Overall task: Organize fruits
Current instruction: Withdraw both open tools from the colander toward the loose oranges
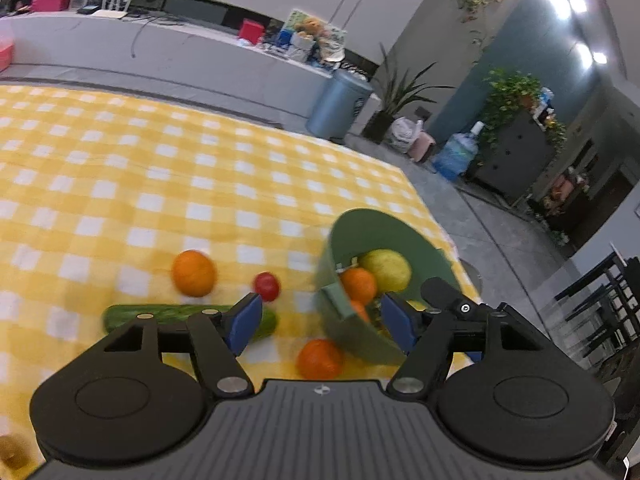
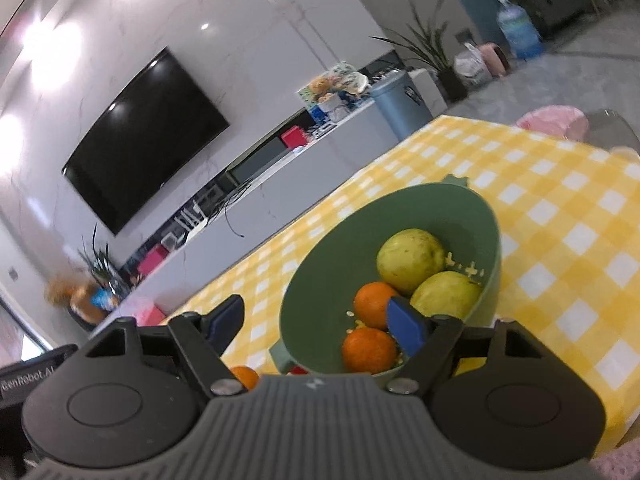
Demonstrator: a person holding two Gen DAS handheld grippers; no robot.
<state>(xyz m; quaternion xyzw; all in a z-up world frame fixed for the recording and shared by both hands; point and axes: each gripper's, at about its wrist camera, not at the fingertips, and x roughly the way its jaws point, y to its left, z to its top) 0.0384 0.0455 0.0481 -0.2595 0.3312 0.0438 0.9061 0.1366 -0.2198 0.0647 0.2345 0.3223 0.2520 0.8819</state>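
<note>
Standing near tablecloth (image 1: 120, 168) edge: bowl (image 1: 384, 232).

"GenRobot.AI" on black device (image 2: 28, 376), lower left

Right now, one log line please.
bowl: two oranges, two guavas | cloth: two oranges, tomato, cucumber | both jaws open, empty

Matt plastic bowl (image 2: 472, 220); checked cloth tablecloth (image 1: 160, 168).
</note>
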